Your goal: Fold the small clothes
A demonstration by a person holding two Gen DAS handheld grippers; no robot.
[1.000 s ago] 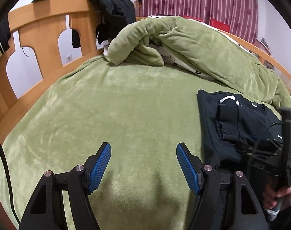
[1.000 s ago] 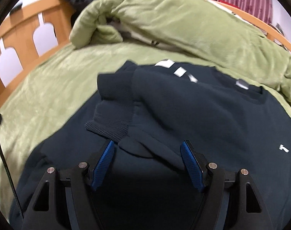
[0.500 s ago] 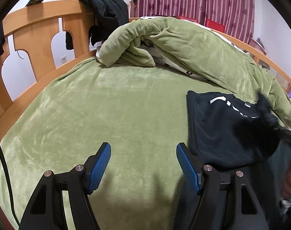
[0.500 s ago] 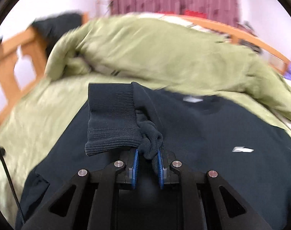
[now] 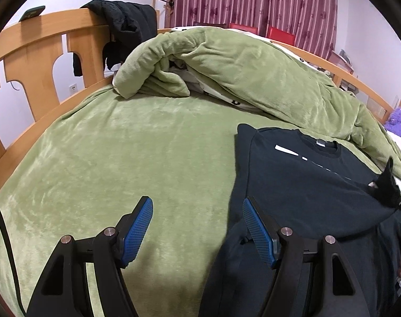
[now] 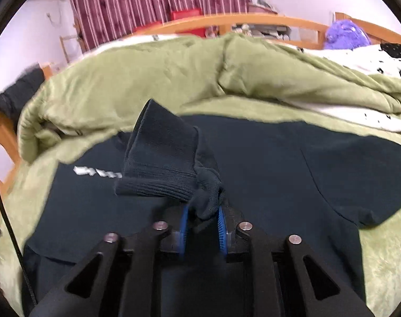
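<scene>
A dark navy sweatshirt [image 6: 279, 163] with white chest lettering lies spread on the green bed cover; it also shows at the right of the left wrist view [image 5: 306, 185]. My right gripper [image 6: 201, 225] is shut on the sweatshirt's ribbed sleeve cuff [image 6: 161, 163] and holds it lifted above the sweatshirt's body. My left gripper [image 5: 197, 229] is open and empty, low over the bed cover, with its right finger by the sweatshirt's left edge.
A bunched green blanket [image 5: 227, 60] lies across the back of the bed. A wooden headboard [image 5: 42, 42] with a black jacket [image 5: 126, 23] draped on it stands at the left. A purple plush thing [image 6: 345, 34] sits at the far right.
My right gripper closed on the sleeve cuff, lifted it and carried it right across the sweatshirt. My left gripper stayed open and shifted slightly toward the sweatshirt's edge.
</scene>
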